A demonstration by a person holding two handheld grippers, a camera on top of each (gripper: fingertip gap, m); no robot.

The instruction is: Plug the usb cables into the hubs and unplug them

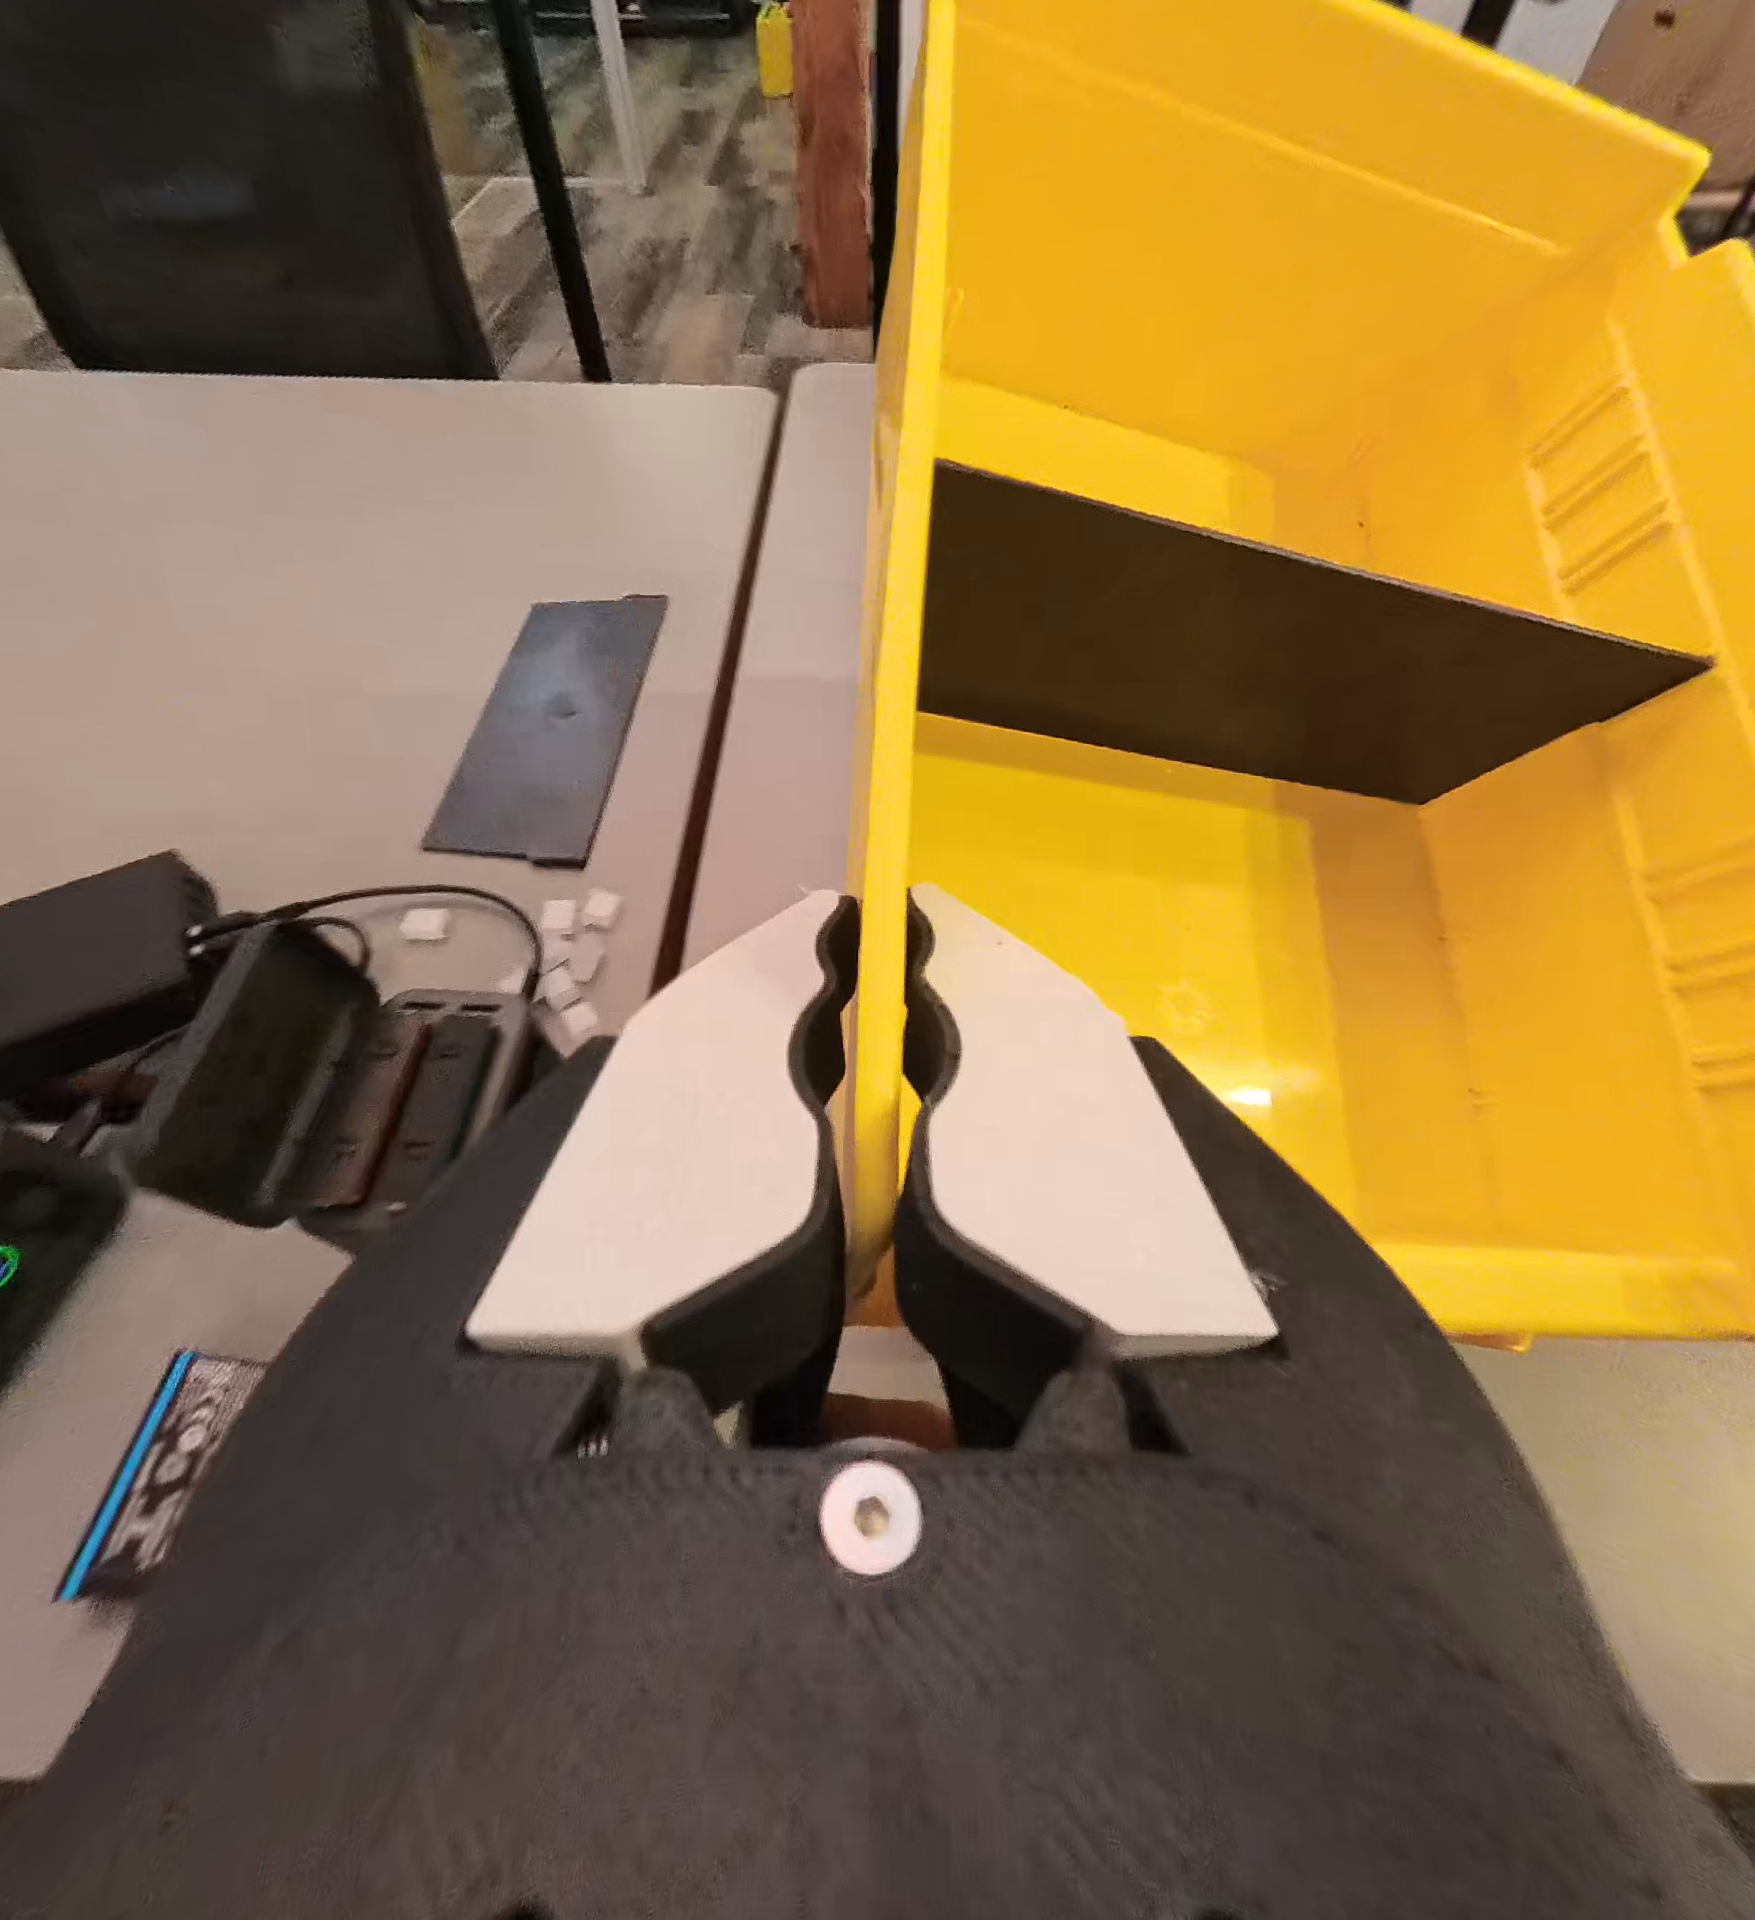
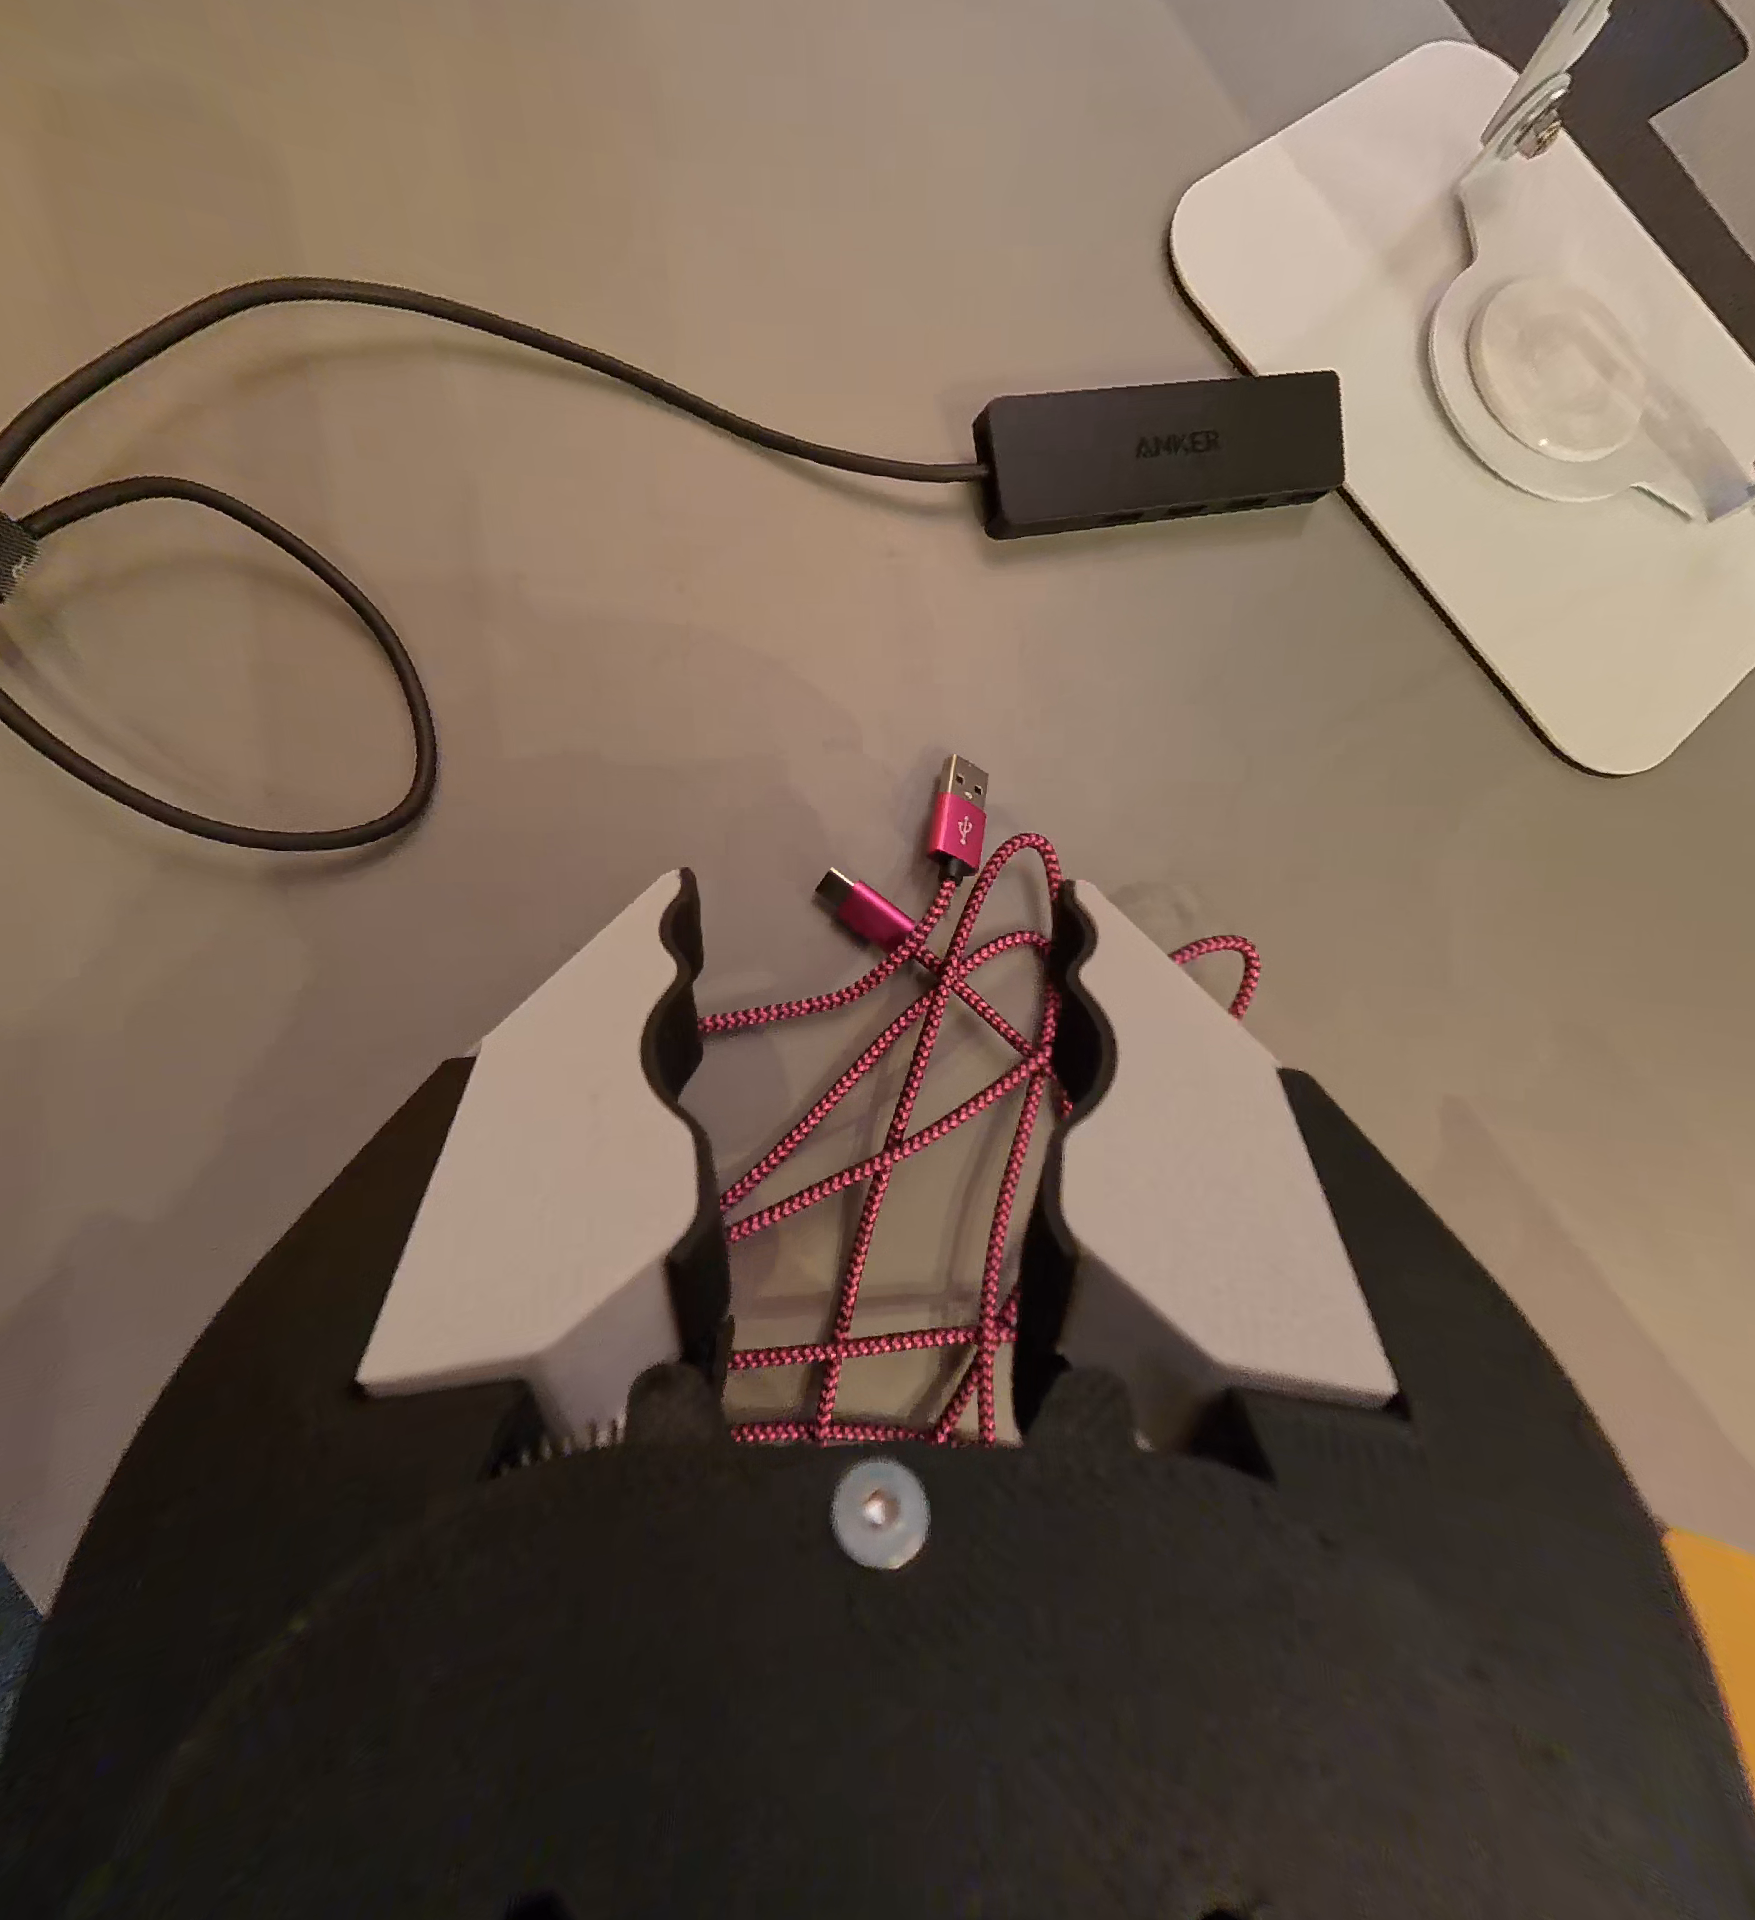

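In the left wrist view my left gripper [image 1: 883, 909] is shut on the left wall of a yellow bin [image 1: 1112, 312] that has a black divider [image 1: 1268, 644]. In the right wrist view my right gripper [image 2: 878, 894] is open above a loose pink braided USB cable [image 2: 894, 1143] lying on the grey table. Its USB-A plug [image 2: 959, 816] and its smaller plug [image 2: 857, 906] lie just beyond the fingertips. A black USB hub [image 2: 1159, 452] lies farther ahead, with its dark cable [image 2: 353, 343] looping off to the left.
A white stand base [image 2: 1475, 540] sits beside the hub at the right. In the left wrist view, black hubs and chargers [image 1: 260, 1060], small white pieces [image 1: 572, 956], a black flat panel [image 1: 551, 727] and a small dark box [image 1: 161, 1475] lie on the table left of the bin. There is about 55 cm between the tips of the two grippers. To reach the black USB hub [image 2: 1159, 452] in a straight line is about 15 cm for my right fingers, about 50 cm for my left.
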